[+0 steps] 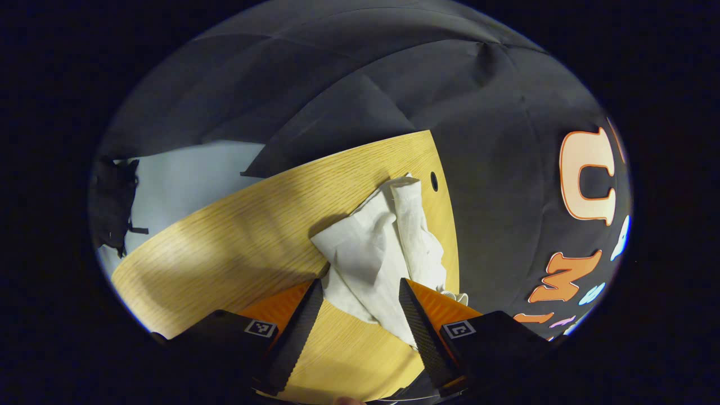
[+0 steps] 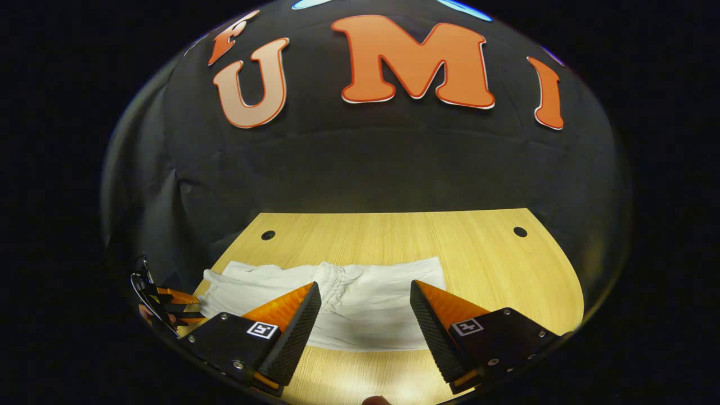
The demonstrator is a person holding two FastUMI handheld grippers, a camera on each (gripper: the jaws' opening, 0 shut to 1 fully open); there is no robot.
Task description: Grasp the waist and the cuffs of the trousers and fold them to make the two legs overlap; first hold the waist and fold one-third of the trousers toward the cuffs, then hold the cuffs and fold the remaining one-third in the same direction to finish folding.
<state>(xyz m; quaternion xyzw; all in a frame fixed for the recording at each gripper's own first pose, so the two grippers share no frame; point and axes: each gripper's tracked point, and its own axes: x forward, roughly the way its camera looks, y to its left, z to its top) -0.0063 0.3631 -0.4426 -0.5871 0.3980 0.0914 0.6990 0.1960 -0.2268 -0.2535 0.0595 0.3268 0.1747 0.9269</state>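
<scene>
White trousers lie crumpled on the wooden table; in the left gripper view they stretch away from the gap of my left gripper, which is open and hovers over their near end. In the right gripper view the trousers spread flat across the table, gathered waistband near the middle. My right gripper is open just above their near edge, nothing between its fingers. The other gripper shows at the far left by the trousers' end.
Round holes sit near the table's far corners, another hole beside the trousers. Black cloth walls close the booth behind the table. A pale floor lies beyond the table's edge on the left. Bare wood lies right of the trousers.
</scene>
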